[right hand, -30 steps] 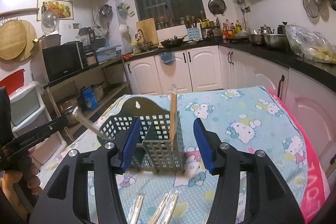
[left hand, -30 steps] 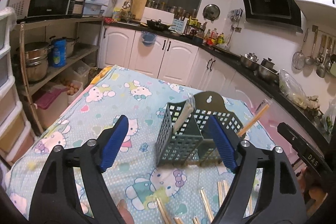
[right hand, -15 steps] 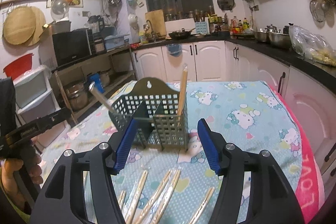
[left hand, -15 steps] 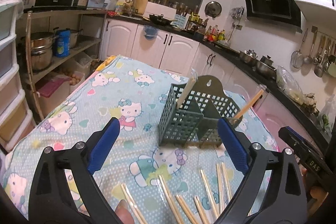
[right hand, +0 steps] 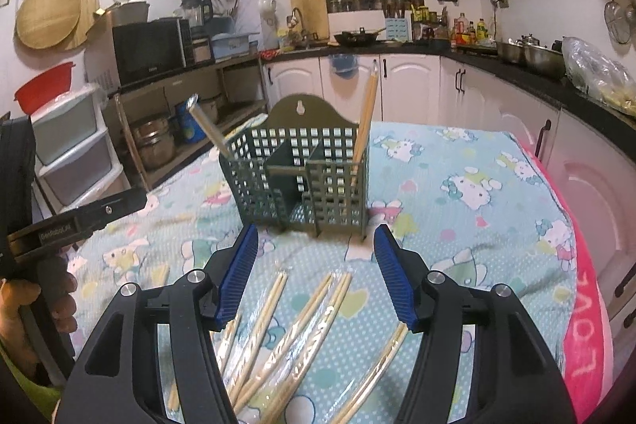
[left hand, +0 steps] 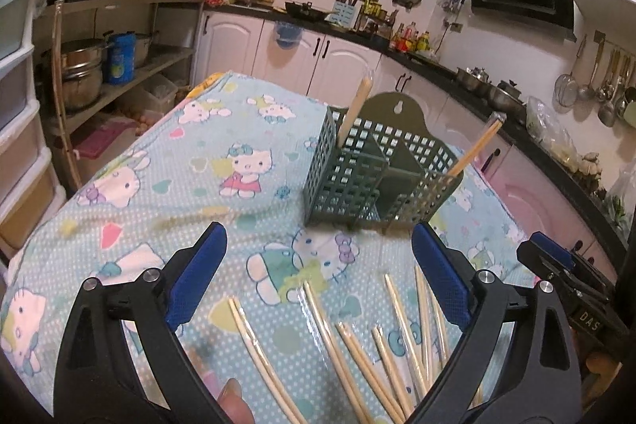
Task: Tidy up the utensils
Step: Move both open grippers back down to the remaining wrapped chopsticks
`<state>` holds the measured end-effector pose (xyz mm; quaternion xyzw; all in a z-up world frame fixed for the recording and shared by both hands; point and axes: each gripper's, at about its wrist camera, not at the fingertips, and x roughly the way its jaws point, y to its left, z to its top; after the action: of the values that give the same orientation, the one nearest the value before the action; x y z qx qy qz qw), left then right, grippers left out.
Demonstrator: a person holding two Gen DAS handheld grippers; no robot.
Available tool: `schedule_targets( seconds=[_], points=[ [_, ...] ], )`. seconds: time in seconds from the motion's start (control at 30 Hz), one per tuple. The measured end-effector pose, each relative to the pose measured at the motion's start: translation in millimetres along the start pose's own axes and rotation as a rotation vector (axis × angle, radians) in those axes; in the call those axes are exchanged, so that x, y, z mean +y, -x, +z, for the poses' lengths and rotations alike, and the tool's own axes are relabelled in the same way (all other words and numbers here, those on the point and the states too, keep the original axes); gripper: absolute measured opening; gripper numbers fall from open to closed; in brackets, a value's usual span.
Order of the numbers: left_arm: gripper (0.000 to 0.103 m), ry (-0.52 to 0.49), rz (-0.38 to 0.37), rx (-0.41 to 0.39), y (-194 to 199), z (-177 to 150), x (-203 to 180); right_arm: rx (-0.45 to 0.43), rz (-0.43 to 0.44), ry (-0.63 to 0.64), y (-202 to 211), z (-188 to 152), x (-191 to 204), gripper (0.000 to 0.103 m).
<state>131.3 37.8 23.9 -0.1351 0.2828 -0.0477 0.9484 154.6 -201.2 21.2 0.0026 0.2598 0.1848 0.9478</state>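
Left wrist view: left gripper (left hand: 318, 277) jaws wide apart, empty; right gripper (right hand: 314, 273) partly spread, empty. Both above loose chopsticks (right hand: 274, 308) on tablecloth (left hand: 167, 185), green caddy (left hand: 373, 169) just beyond.

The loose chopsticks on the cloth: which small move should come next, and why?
Probably lower the right hand-held gripper onto one wrapped chopstick and close. Its jaws are open and empty, several chopsticks lie loose below them, and the green holder contains only two pairs.
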Motion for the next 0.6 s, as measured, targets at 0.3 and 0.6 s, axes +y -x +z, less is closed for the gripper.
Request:
schedule_targets(
  seconds=[0.3,0.6],
  points=[
    [0.085,0.011,0.009,0.075,-13.5,-17.2,-4.2,0.127,-0.031,0.02,-19.0,-22.1,-4.6,0.058],
    [0.085,0.002,0.024,0.185,-35.0,-39.4,-9.0,0.268,-0.053,0.03,-48.9,-41.6,-15.9,0.058]
  ],
)
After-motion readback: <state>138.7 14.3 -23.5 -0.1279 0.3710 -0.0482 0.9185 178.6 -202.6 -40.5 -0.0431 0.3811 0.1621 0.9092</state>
